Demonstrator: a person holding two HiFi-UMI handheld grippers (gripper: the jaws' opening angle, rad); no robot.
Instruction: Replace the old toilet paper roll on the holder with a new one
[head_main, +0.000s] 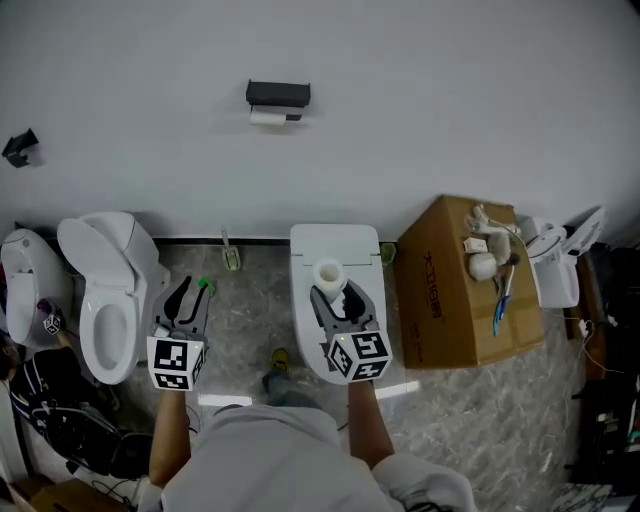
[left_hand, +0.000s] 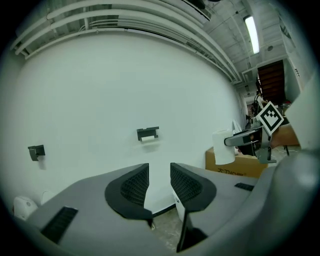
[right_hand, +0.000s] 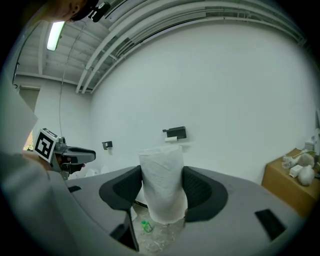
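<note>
New toilet paper roll (right_hand: 161, 185) stands clamped upright in the right gripper (head_main: 338, 303), left gripper (left_hand: 159, 184) parted and empty; we judge this the approach, where the old roll (head_main: 268, 117) on the far wall holder (head_main: 278, 94) must come off next.

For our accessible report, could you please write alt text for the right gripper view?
The right hand-held gripper clamps an upright toilet paper roll between its jaws, facing a white wall with a black holder. The left hand-held gripper shows at left, a cardboard box at right.
</note>
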